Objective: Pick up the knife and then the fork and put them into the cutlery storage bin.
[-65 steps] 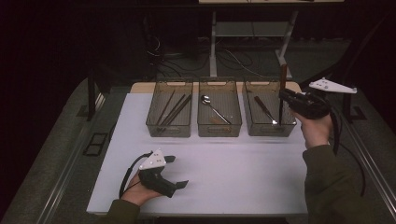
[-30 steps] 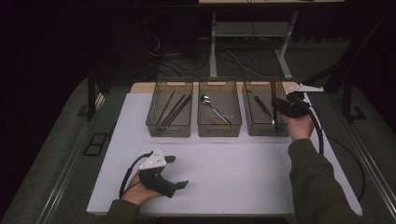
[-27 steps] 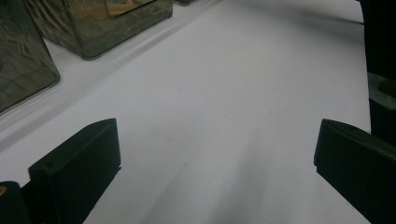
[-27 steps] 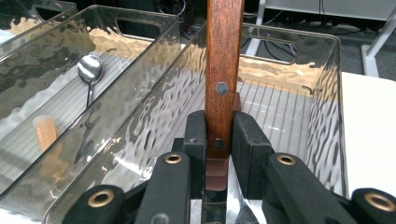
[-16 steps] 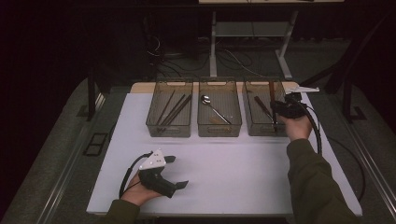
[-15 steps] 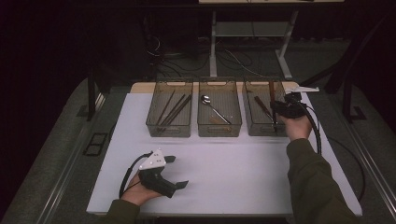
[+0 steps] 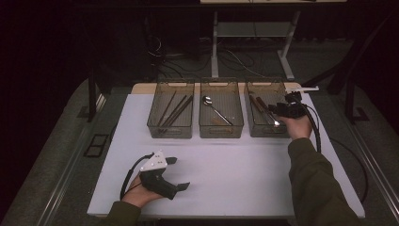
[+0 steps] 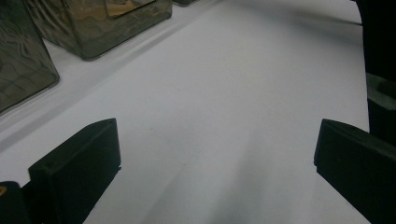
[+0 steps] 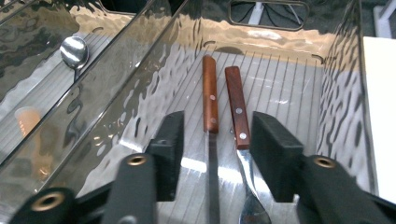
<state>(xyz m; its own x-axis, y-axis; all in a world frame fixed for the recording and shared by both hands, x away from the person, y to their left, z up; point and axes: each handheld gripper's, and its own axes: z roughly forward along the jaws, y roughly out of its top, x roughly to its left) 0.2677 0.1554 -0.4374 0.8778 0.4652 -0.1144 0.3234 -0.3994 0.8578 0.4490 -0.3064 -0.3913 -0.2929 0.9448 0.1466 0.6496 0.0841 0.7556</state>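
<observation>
High view: the work is sorting cutlery into three bins, and the step in hand looks like a drop-off into the right bin (image 7: 266, 129). The right gripper (image 7: 282, 111) hangs over that bin's right rim, the forearm reaching up from the bottom edge with the sleeve lying along the white mat (image 7: 226, 179). Two dark-handled pieces lie in that bin. The middle bin (image 7: 221, 128), just left of the right bin, holds a spoon (image 7: 214, 109); the left bin (image 7: 170, 129), farther left again, holds long dark sticks. The left gripper (image 7: 175, 173) rests on the mat well in front of the left bin, hand under it, jaws wide and empty.

Left gripper view: both black jaws stand far apart over bare mat, nothing between them; bin walls (image 8: 93, 28) sit at the upper left.

Right gripper view: the gripper (image 9: 215, 154) points down into the right bin. Its jaws have just been opening and now stand part-way apart. Between them lie a knife (image 9: 211, 140) and a second wood-handled piece (image 9: 239, 140) on the ribbed floor, side by side; the pads press on neither. The spoon's bowl (image 9: 74, 49) shows through the wall to the left of the knife.

The release seems done, so the next move likely calls for lifting the right hand straight up clear of the rim without snagging the handles.
</observation>
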